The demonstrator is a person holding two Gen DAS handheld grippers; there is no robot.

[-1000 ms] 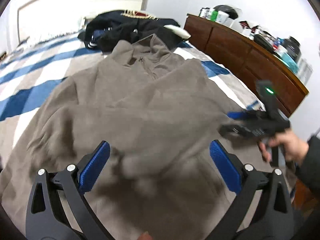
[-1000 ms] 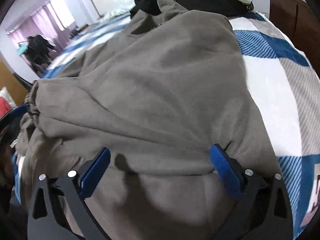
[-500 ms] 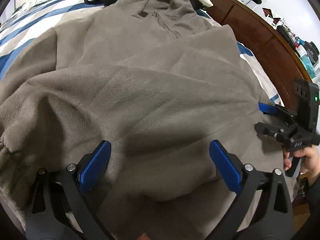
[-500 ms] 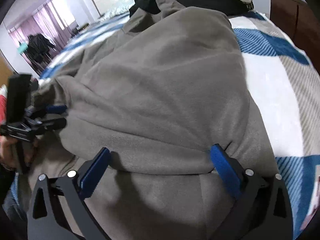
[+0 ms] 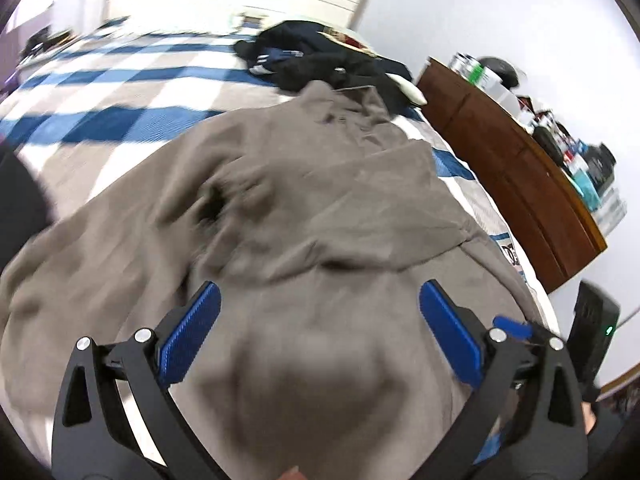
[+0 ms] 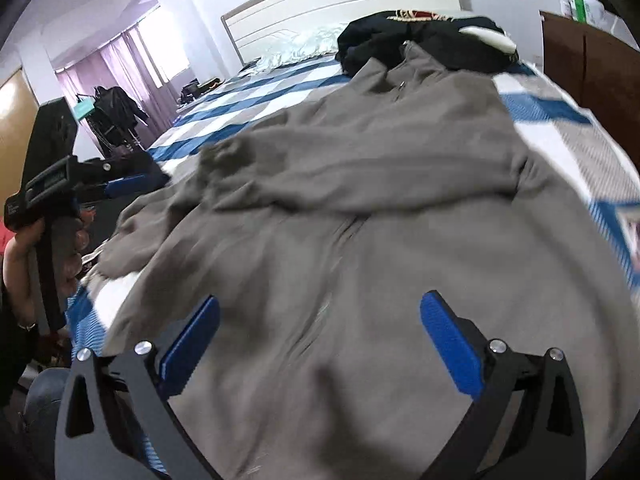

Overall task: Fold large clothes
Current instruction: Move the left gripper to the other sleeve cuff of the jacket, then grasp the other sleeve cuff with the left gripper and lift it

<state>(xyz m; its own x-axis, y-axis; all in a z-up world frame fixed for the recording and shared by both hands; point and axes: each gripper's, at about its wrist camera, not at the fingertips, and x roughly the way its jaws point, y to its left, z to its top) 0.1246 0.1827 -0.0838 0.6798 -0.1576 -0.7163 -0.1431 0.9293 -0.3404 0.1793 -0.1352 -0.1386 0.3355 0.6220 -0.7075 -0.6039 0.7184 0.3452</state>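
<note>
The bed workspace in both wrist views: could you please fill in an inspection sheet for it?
Surface: bed with blue, white and grey checked cover.
Job's things: grey fleece pullover spread out, collar toward the headboard, one sleeve folded across the body.
Clutter: dark clothes pile behind the collar.
Grippers: left tongs and right tongs open above the hem, gripping nothing.
Cables: nothing seen.
Surroundings: white headboard, wooden dresser crowded with items, purple curtains.

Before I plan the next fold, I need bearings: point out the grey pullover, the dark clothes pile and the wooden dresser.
grey pullover [image 6: 360, 264]: right wrist view, on its body panel.
dark clothes pile [image 6: 432, 46]: right wrist view, on the black fabric behind the collar.
wooden dresser [image 5: 516, 184]: left wrist view, on its front panel.
</note>
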